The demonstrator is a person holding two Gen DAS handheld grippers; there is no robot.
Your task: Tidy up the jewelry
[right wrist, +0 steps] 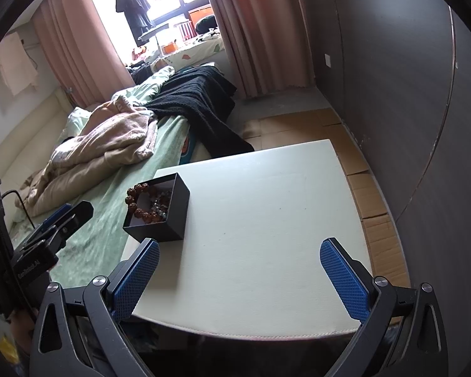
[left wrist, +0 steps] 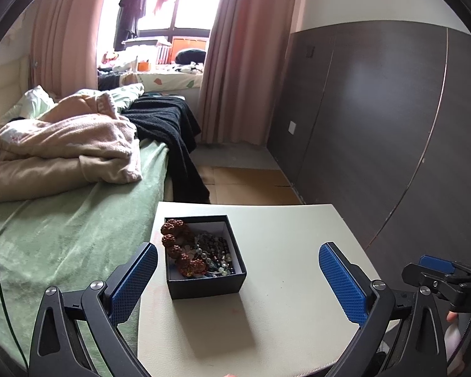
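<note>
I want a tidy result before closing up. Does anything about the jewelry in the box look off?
Yes. In the black box, the brown bead bracelet rides up over the left rim rather than lying flat inside, and the smaller bead strands are heaped in a tangle beside it. Nothing has spilled onto the table.

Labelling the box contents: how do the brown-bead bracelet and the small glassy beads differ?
The brown-bead bracelet has large, rough, reddish-brown beads; the small glassy beads are much finer, smooth, and mixed dark and clear. The bracelet runs along the box's left side as a clear loop, one end riding up at the rim; the small beads lie heaped toward the right. Both sit inside the open black box.
</note>
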